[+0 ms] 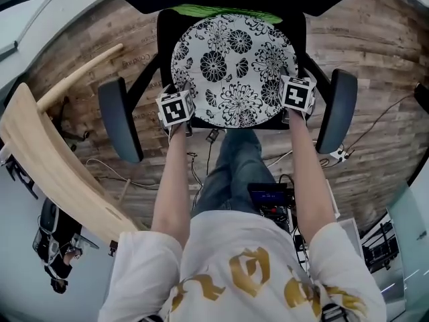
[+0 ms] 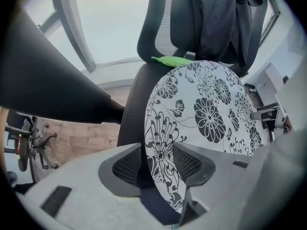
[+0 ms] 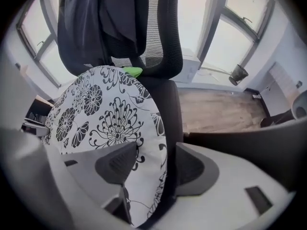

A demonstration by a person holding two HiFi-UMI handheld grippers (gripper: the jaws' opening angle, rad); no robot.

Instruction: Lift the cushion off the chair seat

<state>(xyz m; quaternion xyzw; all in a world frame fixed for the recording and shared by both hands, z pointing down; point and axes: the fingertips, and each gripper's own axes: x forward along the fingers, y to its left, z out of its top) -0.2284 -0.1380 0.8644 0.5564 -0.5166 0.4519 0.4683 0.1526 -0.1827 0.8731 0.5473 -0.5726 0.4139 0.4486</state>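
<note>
A round white cushion with black flowers [image 1: 231,66] lies on the black chair seat [image 1: 165,32]. My left gripper [image 1: 177,116] stands at the cushion's front left rim and my right gripper [image 1: 297,102] at its front right rim, both pointing down. In the left gripper view the left gripper [image 2: 158,169] is open, with the cushion's edge [image 2: 163,157] and the seat's edge [image 2: 132,114] between the jaws. In the right gripper view the right gripper [image 3: 153,166] is open astride the cushion's rim [image 3: 153,176] and the seat [image 3: 170,109]. No pad visibly presses on the cushion.
Dark armrests [image 1: 119,119] [image 1: 336,109] flank the seat just outside each gripper. A green thing [image 1: 214,11] lies behind the cushion, and a dark jacket [image 2: 216,18] hangs on the backrest. A curved wooden board [image 1: 53,166] stands at the left, with cables [image 1: 362,133] on the wood floor.
</note>
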